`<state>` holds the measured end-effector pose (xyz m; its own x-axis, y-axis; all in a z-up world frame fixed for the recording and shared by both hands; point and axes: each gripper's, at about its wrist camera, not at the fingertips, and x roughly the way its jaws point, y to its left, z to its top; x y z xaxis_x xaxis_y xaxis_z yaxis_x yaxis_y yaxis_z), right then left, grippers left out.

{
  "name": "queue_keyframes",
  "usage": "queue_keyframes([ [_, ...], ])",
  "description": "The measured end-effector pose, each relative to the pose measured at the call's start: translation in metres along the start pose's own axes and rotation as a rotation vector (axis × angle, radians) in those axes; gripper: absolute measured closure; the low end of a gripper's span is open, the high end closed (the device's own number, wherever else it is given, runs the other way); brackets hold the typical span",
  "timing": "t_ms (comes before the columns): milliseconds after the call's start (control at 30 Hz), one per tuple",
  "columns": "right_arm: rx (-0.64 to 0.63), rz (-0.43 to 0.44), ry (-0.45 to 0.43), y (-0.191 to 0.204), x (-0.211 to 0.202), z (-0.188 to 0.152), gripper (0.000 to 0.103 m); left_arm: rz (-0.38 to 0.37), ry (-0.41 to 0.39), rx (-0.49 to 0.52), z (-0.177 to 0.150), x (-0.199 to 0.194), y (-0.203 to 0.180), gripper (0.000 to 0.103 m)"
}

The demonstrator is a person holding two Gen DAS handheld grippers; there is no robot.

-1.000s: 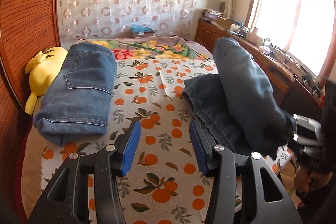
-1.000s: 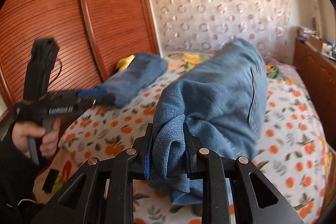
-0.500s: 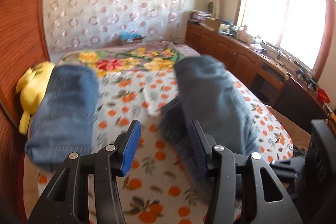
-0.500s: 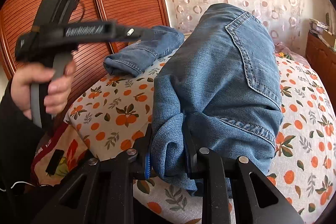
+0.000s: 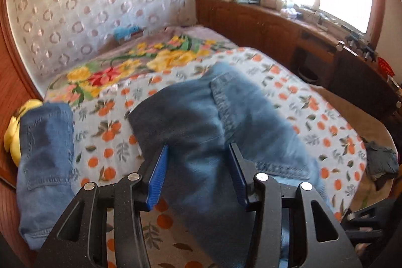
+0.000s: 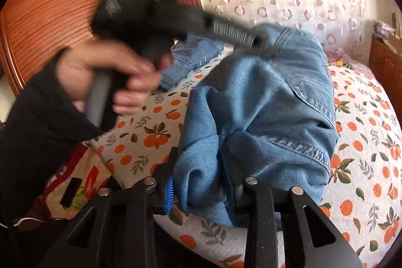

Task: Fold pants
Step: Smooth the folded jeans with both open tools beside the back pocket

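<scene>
Here the right tongs (image 6: pixel 201 182) clamp the jeans' (image 6: pixel 271 102) bunched edge; the left tongs (image 5: pixel 198 172) hover agape above them.

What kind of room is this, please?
Most likely a home bedroom: a bed with an orange-print sheet, a wooden sliding wardrobe beside it, and a curtain at its far end.

Pants (image 5: pixel 221 127) lie on the bed (image 5: pixel 314 104), folded jeans (image 5: pixel 45 157) to their left.
</scene>
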<state>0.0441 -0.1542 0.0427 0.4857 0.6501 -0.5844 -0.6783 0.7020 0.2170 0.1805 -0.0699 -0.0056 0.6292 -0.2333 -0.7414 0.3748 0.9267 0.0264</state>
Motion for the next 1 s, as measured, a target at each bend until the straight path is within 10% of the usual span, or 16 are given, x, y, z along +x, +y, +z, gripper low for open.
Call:
queue_keyframes([
  [533, 0.016, -0.135, -0.090, -0.021, -0.072, 0.010, 0.063, -0.015, 0.035, -0.060, -0.035, 0.011, 0.018, 0.054],
  [1000, 0.063, -0.161, 0.013, -0.016, 0.002, 0.013, 0.063, 0.024, -0.012, -0.115, -0.051, -0.019, 0.030, 0.054],
])
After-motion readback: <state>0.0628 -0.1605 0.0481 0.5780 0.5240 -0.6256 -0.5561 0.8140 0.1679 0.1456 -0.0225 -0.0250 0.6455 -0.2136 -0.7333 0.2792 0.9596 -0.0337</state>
